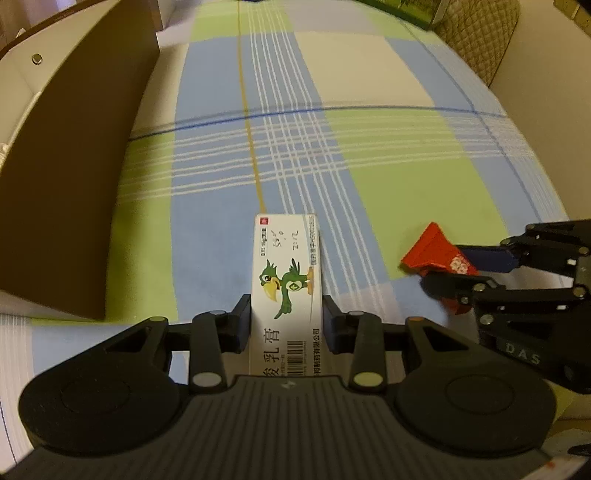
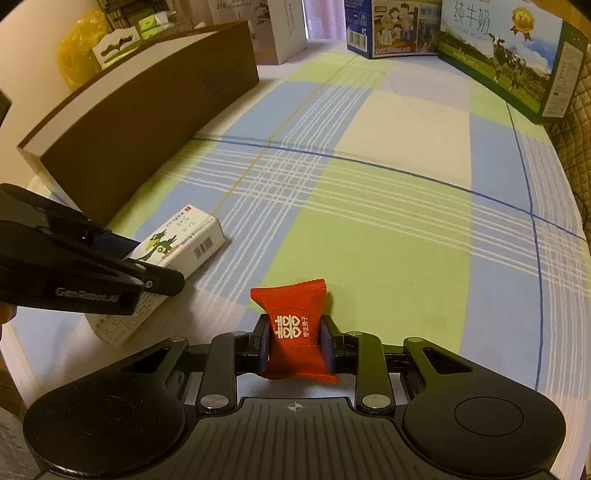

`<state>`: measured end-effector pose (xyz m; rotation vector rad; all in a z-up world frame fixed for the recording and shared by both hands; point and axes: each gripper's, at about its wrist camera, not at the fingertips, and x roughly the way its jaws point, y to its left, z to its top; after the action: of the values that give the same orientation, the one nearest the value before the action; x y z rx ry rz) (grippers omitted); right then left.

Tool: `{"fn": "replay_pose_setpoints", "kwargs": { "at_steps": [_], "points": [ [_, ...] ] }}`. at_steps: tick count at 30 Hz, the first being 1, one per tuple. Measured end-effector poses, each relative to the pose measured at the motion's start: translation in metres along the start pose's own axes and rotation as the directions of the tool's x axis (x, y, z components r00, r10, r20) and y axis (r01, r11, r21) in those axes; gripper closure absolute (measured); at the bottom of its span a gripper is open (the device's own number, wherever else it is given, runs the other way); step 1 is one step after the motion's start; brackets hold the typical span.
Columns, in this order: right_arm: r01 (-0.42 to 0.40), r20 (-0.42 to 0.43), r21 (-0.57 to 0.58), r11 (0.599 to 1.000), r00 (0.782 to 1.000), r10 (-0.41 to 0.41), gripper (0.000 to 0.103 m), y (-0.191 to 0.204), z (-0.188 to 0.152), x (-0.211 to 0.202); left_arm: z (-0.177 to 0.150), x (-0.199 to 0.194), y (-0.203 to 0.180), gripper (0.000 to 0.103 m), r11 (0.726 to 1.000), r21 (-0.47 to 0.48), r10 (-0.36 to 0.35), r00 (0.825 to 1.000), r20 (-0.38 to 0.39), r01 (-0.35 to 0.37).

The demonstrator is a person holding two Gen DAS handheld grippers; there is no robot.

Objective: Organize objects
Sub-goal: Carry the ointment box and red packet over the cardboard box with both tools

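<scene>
A white ointment box with a green bird on it lies on the plaid cloth, and my left gripper is shut on its sides. It also shows in the right wrist view with the left gripper around it. My right gripper is shut on a red candy packet with white characters, low over the cloth. In the left wrist view the red packet sits in the right gripper at the right edge.
A long brown box with a white inside stands open along the left side. Milk cartons and other boxes stand at the far edge. A quilted chair back is at the far right.
</scene>
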<state>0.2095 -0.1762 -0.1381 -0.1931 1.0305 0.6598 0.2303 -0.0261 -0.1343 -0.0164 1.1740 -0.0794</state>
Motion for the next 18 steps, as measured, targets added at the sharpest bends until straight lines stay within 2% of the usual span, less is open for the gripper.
{"fn": "replay_pose_setpoints", "kwargs": {
  "at_steps": [9,18],
  "points": [
    [-0.052,0.069,0.011,0.999,0.996,0.051,0.078,0.028,0.025,-0.022,-0.005,-0.053,0.015,0.070,0.999,-0.014,-0.046,0.993,0.112,0.047],
    [-0.143,0.139,0.000,0.990,0.980,0.142,0.078,0.072,0.062,-0.039,-0.007,-0.108,0.055,0.070,0.997,-0.053,-0.049,0.974,0.222,0.062]
  ]
}}
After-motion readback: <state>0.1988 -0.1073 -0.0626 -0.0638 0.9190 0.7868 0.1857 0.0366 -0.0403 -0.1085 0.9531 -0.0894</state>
